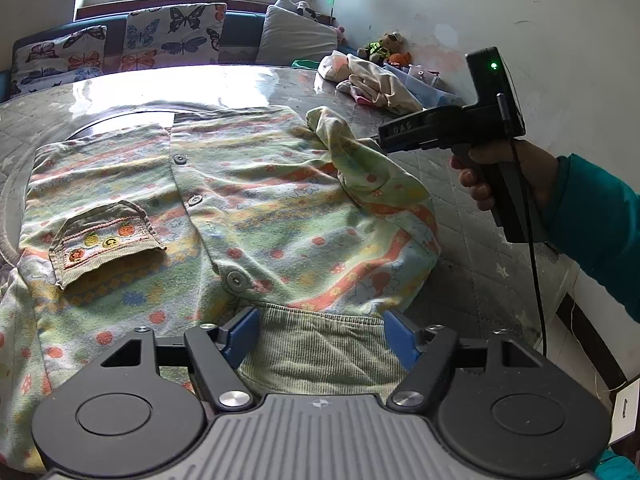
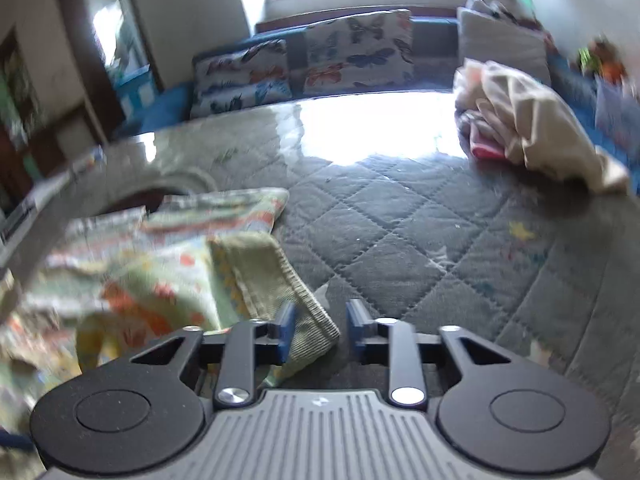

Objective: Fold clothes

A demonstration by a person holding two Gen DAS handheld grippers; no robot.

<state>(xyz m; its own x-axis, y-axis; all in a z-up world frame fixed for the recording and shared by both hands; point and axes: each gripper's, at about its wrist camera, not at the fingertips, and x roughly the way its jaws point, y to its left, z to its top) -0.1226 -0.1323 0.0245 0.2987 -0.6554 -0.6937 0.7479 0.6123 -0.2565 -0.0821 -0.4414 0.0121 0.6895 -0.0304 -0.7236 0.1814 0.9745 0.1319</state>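
Note:
A green patterned child's cardigan [image 1: 224,208] with snap buttons and a small ribbed pocket [image 1: 104,240] lies spread on the quilted table. My left gripper [image 1: 320,336] is open, its blue pads either side of the ribbed collar [image 1: 316,348]. The right gripper [image 1: 380,140] shows in the left wrist view at the cardigan's right sleeve [image 1: 360,168], which is lifted and bunched over the body. In the right wrist view my right gripper [image 2: 320,328] is open, with the sleeve's ribbed cuff [image 2: 288,288] lying against its left pad.
A heap of cream and pink clothes [image 1: 372,80] sits at the table's far right, also in the right wrist view [image 2: 520,120]. Butterfly cushions [image 1: 120,48] line a bench behind. A wall and toys [image 1: 384,48] are at right. The grey quilted table cover [image 2: 440,240] stretches ahead.

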